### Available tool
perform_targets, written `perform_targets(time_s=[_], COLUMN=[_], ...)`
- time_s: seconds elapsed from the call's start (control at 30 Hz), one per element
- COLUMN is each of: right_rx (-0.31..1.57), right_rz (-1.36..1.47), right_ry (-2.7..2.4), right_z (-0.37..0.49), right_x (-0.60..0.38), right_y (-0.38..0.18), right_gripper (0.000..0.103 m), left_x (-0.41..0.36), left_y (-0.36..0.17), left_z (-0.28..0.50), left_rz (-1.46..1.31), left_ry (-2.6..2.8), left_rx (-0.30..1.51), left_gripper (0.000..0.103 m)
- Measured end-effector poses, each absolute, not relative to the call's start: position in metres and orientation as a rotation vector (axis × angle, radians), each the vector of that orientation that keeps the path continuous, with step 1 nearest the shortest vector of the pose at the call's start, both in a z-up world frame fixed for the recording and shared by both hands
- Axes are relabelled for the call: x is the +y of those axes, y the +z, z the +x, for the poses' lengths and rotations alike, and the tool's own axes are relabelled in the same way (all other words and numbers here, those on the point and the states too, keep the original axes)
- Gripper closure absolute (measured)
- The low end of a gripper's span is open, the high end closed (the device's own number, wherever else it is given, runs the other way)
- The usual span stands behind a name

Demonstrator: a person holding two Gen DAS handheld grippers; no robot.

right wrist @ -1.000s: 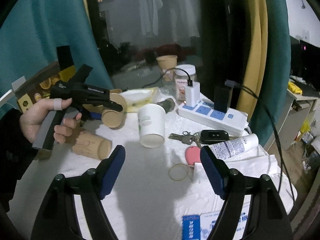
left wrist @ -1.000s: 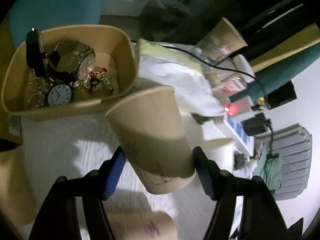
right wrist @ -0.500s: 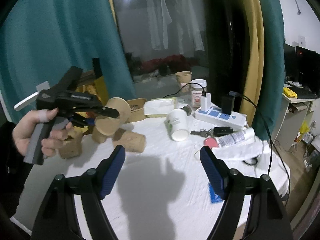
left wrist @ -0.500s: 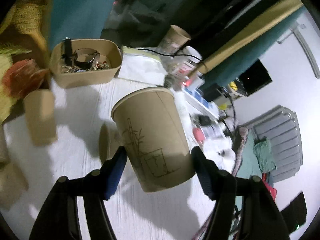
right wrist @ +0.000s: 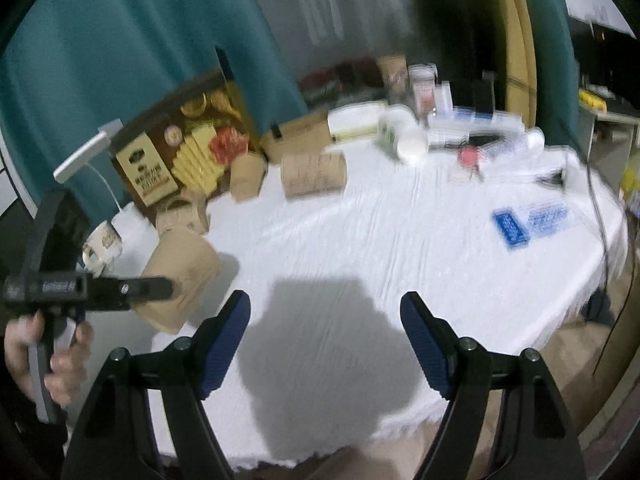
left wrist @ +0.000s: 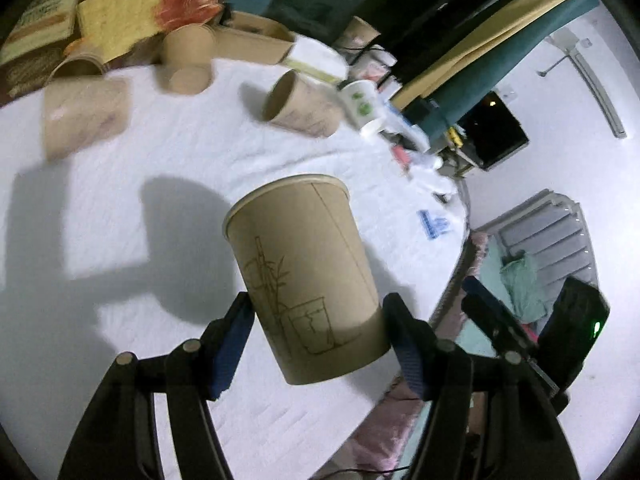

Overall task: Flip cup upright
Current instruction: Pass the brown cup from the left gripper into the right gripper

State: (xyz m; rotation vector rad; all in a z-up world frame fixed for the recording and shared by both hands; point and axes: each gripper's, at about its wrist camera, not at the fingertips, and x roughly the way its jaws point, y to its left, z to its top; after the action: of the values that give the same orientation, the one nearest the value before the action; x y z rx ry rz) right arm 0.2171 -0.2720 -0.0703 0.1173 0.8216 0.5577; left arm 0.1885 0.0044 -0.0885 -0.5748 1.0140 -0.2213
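Note:
My left gripper (left wrist: 318,326) is shut on a brown paper cup (left wrist: 304,276) with a line drawing, held in the air above the white tablecloth, rim up and away from me, tilted a little. In the right wrist view the same cup (right wrist: 184,268) shows at the left in the left gripper (right wrist: 120,290), near the table's front left. My right gripper (right wrist: 326,334) is open and empty above the table's front edge.
Several other brown cups stand or lie at the back: one on its side (left wrist: 300,106) (right wrist: 314,174). A white cup (left wrist: 360,106) lies beside it. A tan tray (right wrist: 300,136), a power strip (right wrist: 476,122) and a blue card (right wrist: 520,222) are on the white table (right wrist: 360,240).
The left gripper has carried the cup back toward the table's front and tilted it more upright. The right gripper has pulled back and up; the table looks farther.

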Motion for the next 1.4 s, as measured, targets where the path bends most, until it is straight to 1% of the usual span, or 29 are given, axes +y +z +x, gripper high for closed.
perform_targets(time_s=[0.17, 0.43, 0.47, 0.5, 0.57, 0.67, 0.87, 1.0, 1.07, 1.2, 1.4], right_rx=[0.866, 0.921, 0.924, 0.929, 0.936, 0.941, 0.928, 1.037, 1.06, 1.104, 1.204], right_rz=[0.106, 0.092, 0.09, 0.089, 0.086, 0.059, -0.134, -0.045, -0.068, -0.135, -0.168], right_ry=[0.559, 0.556, 0.556, 0.556, 0.554, 0.553, 0.633, 0.817, 0.853, 0.881, 0.84], right_z=[0.204, 0.201, 0.201, 0.201, 0.203, 0.206, 0.21, 0.219, 0.22, 0.221, 0.231], right_x=[-0.257, -0.245, -0.245, -0.244, -0.244, -0.24, -0.208, -0.179, -0.158, -0.118, -0.083], right_y=[-0.089, -0.102, -0.103, -0.103, -0.102, -0.096, -0.066, -0.053, -0.051, -0.058, -0.082], right_gripper=[0.028, 0.028, 0.028, 0.028, 0.028, 0.028, 0.028, 0.028, 0.028, 0.028, 0.028], left_x=[0.009, 0.009, 0.009, 0.008, 0.009, 0.013, 0.028, 0.051, 0.063, 0.081, 0.107], left_y=[-0.107, -0.135, -0.135, -0.134, -0.131, -0.126, -0.099, -0.091, -0.088, -0.09, -0.098], left_z=[0.163, 0.152, 0.151, 0.15, 0.147, 0.139, 0.096, 0.064, 0.049, 0.023, 0.0], left_rz=[-0.529, -0.543, -0.547, -0.548, -0.55, -0.565, -0.541, -0.474, -0.406, -0.289, -0.288], left_ry=[-0.162, -0.2, -0.198, -0.197, -0.191, -0.205, -0.208, -0.08, 0.028, 0.182, 0.255], left_rx=[1.013, 1.087, 1.084, 1.079, 1.062, 1.043, 0.941, 0.86, 0.806, 0.759, 0.755], left_gripper=[0.036, 0.036, 0.034, 0.027, 0.021, 0.021, 0.02, 0.02, 0.02, 0.02, 0.02])
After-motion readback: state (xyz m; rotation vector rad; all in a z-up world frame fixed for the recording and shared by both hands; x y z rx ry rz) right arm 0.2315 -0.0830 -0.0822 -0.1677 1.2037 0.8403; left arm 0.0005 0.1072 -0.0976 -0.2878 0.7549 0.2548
